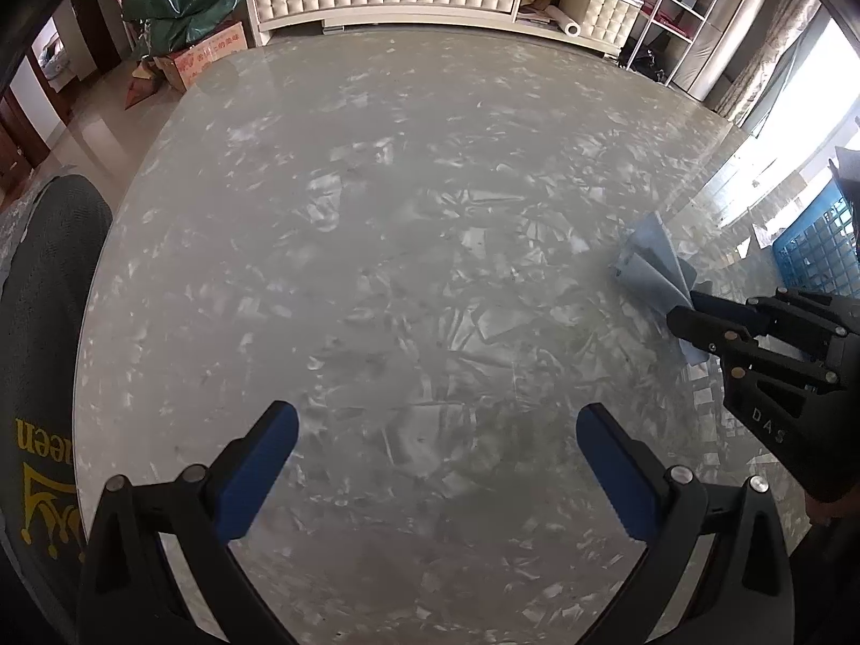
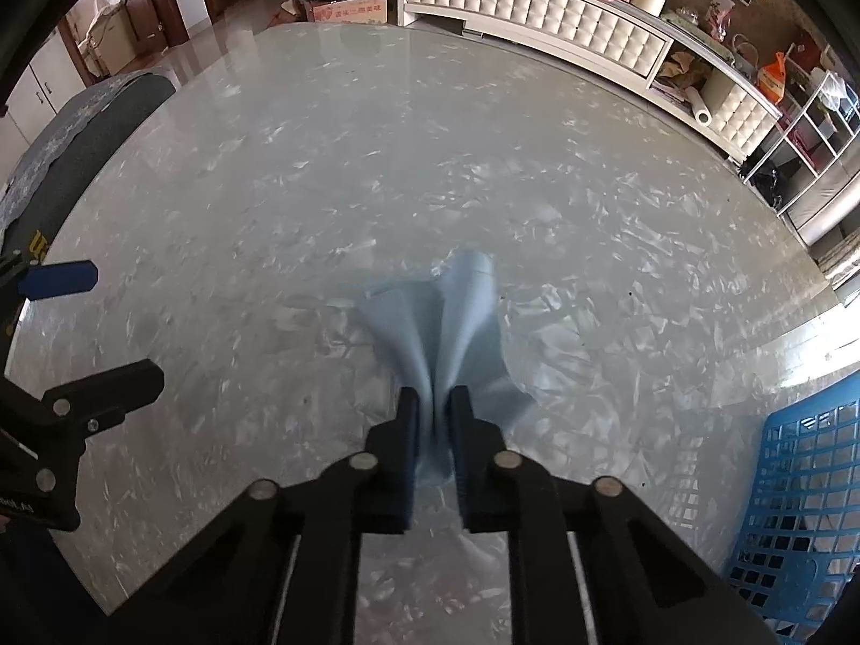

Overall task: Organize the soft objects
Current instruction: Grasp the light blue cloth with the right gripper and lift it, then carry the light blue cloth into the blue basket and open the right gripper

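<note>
A light blue cloth [image 2: 457, 322] is pinched between the nearly closed jaws of the right gripper [image 2: 435, 403] above the glossy marble-pattern table [image 2: 322, 172], with the left gripper [image 2: 80, 322] seen spread wide at far left and a blue plastic basket [image 2: 806, 484] at right.
</note>
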The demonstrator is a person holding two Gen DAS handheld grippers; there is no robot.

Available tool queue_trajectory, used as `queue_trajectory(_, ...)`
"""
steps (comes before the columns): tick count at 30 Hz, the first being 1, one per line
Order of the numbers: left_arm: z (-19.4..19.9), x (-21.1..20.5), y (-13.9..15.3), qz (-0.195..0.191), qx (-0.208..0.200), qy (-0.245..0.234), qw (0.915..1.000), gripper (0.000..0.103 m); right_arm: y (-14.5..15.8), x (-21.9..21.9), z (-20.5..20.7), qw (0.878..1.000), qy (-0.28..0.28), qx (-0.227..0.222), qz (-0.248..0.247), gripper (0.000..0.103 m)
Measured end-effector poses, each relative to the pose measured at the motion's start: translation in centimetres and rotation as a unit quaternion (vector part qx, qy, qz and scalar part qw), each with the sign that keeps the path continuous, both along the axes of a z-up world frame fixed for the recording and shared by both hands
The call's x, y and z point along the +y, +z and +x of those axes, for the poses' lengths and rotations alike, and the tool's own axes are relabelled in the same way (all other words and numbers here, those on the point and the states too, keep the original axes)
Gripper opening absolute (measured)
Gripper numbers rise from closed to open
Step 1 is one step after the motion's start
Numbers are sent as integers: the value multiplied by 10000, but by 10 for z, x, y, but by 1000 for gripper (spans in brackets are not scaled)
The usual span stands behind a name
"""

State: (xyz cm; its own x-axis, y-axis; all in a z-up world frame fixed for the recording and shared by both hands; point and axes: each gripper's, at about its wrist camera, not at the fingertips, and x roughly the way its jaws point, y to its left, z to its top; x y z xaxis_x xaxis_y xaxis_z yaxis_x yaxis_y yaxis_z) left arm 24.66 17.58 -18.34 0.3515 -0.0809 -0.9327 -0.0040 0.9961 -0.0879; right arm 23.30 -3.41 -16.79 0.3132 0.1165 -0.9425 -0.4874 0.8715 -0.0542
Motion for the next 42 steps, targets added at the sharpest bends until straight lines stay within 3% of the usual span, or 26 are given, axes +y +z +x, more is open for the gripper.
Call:
queue_trajectory(7,-3,0,4,-82,-45,-3,10000,103,11,-10,-14,9999,-102,79,112,8)
queue_trajectory(14,-14,-16,22,35,-200,-152,9997,103,50,-22,-39,9993,-91,-98,343,8)
queue_trajectory(29,-63,-78,110,30,-974,-526,9938,103,130,-87,-96,9954,-324,-666,608,8)
queue_trajectory(42,-111,-158,185,518,-1665,-983,9798,103,179,-150,-126,9883,-509,-1177,825,8)
